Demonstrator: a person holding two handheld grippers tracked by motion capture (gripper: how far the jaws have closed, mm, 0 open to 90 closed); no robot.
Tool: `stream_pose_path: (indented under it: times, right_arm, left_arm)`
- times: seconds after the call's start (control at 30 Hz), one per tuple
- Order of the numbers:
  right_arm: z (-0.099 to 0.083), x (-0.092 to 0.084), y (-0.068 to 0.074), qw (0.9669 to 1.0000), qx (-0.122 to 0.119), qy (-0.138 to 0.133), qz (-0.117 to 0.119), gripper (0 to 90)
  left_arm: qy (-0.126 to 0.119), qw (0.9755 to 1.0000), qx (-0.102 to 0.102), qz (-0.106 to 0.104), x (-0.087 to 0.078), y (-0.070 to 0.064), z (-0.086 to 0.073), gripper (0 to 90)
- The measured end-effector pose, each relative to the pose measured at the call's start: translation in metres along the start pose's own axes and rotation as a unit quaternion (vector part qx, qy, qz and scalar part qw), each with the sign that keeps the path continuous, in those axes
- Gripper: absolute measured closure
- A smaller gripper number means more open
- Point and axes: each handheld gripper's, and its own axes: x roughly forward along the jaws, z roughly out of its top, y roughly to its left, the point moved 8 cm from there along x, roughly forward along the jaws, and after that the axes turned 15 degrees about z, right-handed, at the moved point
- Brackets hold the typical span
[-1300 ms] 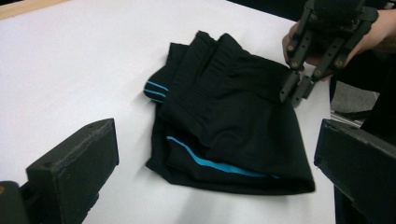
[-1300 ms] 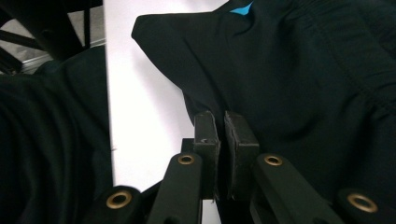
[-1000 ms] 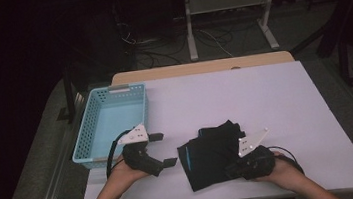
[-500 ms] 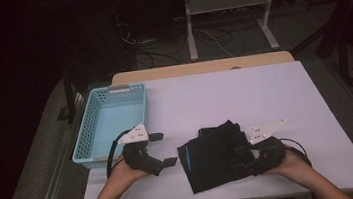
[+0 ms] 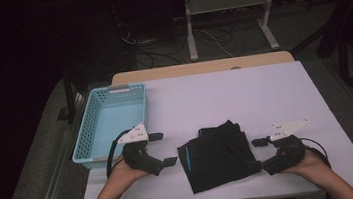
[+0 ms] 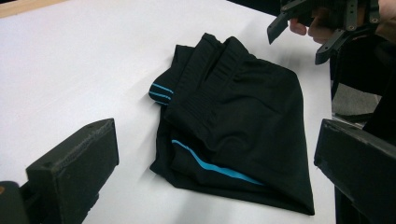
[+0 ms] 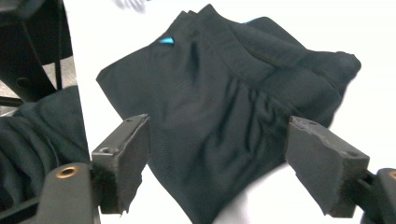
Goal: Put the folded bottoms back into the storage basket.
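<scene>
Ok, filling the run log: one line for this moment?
left gripper open | right gripper open at folded black shorts | basket empty

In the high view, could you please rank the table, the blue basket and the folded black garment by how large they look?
1. Table
2. Blue basket
3. Folded black garment, though it lies nearer the camera and looks close to the basket.

Your left gripper (image 5: pixel 162 149) and right gripper (image 5: pixel 256 155) are black, each topped with a grey three-cornered plate and trailing a black cable. Brass-coloured screws sit near the right jaws' bases. Your forearms are bare.
</scene>
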Motion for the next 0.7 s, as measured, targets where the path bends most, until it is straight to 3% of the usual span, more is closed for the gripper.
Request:
stream_pose_path:
  times: [0.27,0.4,0.7]
  right_arm:
    - [-0.021,-0.007,-0.004,0.9998,0.007,0.005,-0.019,11.3]
    - [-0.022,-0.004,-0.01,0.9996,0.012,0.006,-0.025,2.5]
    - [-0.025,0.004,-0.009,0.9995,0.003,0.027,-0.018,0.7]
  left_arm:
    - [-0.002,1.0,0.001,0.002,0.001,-0.002,0.002,0.0]
    - [-0.005,1.0,-0.004,0.002,0.002,-0.004,0.004,0.0]
    - [-0.002,0.9999,-0.01,0.001,0.007,-0.011,0.006,0.0]
